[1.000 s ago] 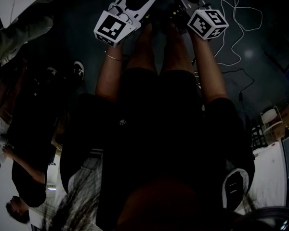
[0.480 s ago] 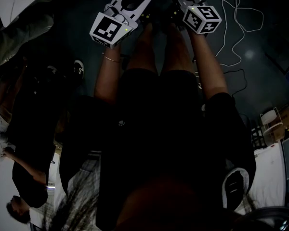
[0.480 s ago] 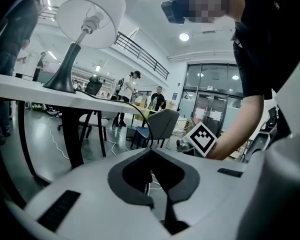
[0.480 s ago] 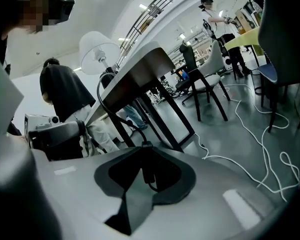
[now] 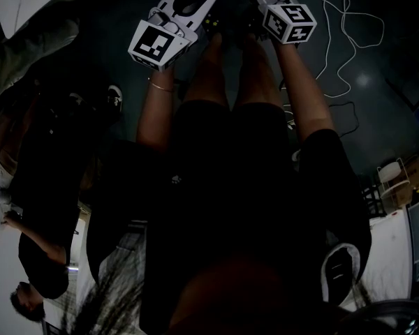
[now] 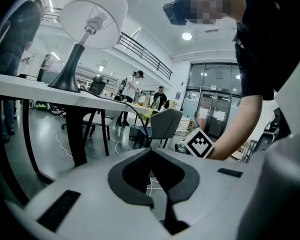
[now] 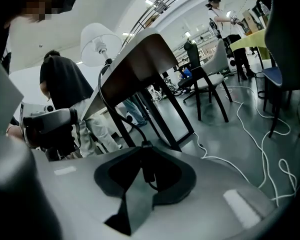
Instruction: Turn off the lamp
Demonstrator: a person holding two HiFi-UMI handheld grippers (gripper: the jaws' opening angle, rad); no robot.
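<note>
A white cable (image 7: 215, 158) snakes over the grey floor (image 7: 225, 129) near a dark-legged table (image 6: 40, 88), a grey chair (image 6: 166, 125) and several standing people (image 6: 136, 86).

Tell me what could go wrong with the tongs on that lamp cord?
The right tongs seem to pinch the cord switch hanging below the table; a tug down could drag the lamp over the edge. They might also squeeze the switch's body and miss its button, so nothing clicks.

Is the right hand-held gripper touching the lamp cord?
Touching. The right gripper view shows the right hand-held gripper closed on the cord at its tips, the switch hanging just behind.
</note>
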